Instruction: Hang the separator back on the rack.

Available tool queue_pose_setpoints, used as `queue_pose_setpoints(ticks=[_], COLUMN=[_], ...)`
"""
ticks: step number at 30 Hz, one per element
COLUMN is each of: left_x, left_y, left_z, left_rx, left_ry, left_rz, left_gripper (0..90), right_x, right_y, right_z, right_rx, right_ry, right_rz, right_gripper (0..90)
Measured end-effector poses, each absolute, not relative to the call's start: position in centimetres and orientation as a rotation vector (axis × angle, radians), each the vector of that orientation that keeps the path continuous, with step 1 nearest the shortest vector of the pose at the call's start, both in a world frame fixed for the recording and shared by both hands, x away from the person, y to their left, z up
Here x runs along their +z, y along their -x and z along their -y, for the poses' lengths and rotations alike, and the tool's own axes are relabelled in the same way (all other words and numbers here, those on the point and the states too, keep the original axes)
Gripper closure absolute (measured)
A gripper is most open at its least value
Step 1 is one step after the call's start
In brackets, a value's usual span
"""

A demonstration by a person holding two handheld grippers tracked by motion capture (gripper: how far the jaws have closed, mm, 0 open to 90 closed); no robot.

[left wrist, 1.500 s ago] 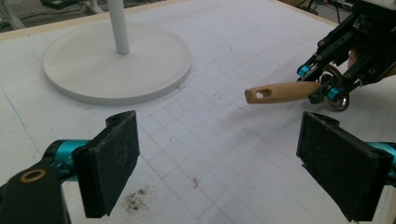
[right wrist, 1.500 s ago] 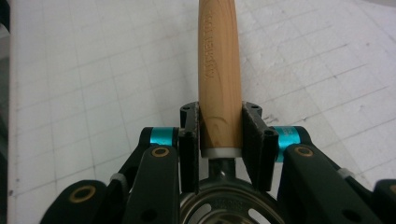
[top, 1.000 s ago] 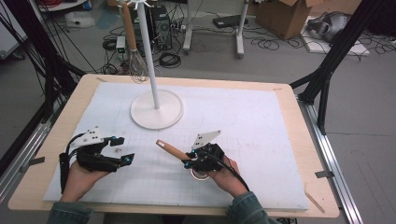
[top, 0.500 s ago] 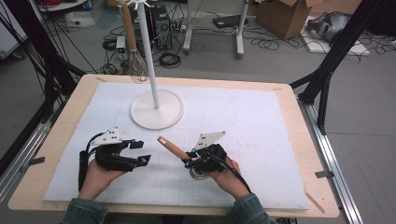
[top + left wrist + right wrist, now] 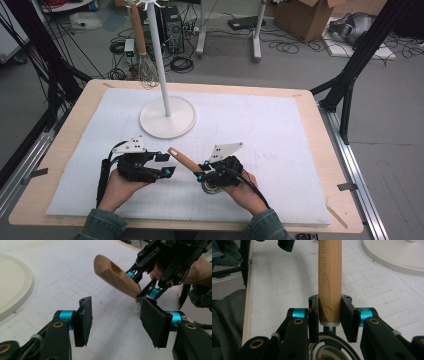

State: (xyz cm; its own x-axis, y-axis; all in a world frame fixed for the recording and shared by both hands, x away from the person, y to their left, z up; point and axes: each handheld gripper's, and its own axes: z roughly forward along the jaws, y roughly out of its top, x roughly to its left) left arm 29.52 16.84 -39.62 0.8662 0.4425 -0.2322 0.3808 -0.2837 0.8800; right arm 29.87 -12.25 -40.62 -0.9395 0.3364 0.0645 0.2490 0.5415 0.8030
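My right gripper is shut on a wooden handle at its lower end, just above the tool's round metal wheel. The handle slants up and to the left over the white mat. My left gripper is just left of the handle's free end. Its jaws have just been closing and stand half apart, with nothing between the pads. The handle tip lies a little ahead of them.
A white stand with a round base and tall pole is at the mat's back left. A whisk hangs from its top. The wooden table edge frames the mat, which is bare to the right.
The left hand has slid right across the mat toward the handle, and its jaws have narrowed. The right hand and the tool have stayed where they were.
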Motion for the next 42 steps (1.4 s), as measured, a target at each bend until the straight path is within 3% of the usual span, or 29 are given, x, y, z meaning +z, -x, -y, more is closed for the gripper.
queue_pose_setpoints(ticks=[13,29,42], left_x=[-39.5,-38.9,-37.7], left_y=[-29.8,-29.6,-29.1], left_z=[-15.1,-15.4,-14.8], left_rx=[0.025,-0.046,-0.074], left_ry=[-1.888,-1.828,-1.862], left_rz=[-0.583,-0.534,-0.424], left_gripper=[49.3,65.5,71.5], right_x=[-40.5,-40.1,-38.4], right_y=[-29.4,-28.8,-29.6], right_z=[11.7,10.7,9.9], right_rx=[1.402,1.412,1.451], right_ry=[-0.475,-0.399,-0.289], right_rz=[-2.664,-2.657,-2.742], right_gripper=[70.7,70.1,63.2])
